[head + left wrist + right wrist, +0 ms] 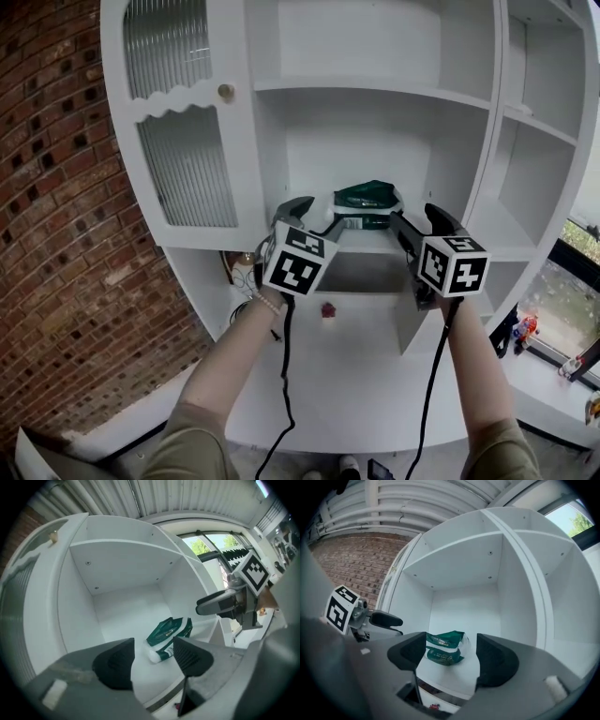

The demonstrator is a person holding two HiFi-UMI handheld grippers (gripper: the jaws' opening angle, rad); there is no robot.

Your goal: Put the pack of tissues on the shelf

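The pack of tissues already lies on the middle shelf of the white cabinet, a little behind the front edge and free of both tools. In the head view its long axis runs left to right, nearly along that edge, and its green top is turned upward.

The relation that matters is this: the pack is straight ahead of both pairs of jaws and beyond their tips, not between them. The left gripper stands in front of the shelf at the pack's left end, with its jaws moderately apart and nothing between the pads. In its own view the pack shows through the gap, further inside the shelf. The right gripper stands at the pack's right end. Its jaws are spread wide and hold nothing, and the pack is again seen through the gap.

The 2 grippers are about equally near; I cannot tell which 1 is closer. Both forearms reach forward and upward from below, almost parallel, with the marker cubes turned toward the head camera.

In my judgement the placing is finished, so the coming move needs only a straight pull back, away from the shelf edge, without touching the pack.
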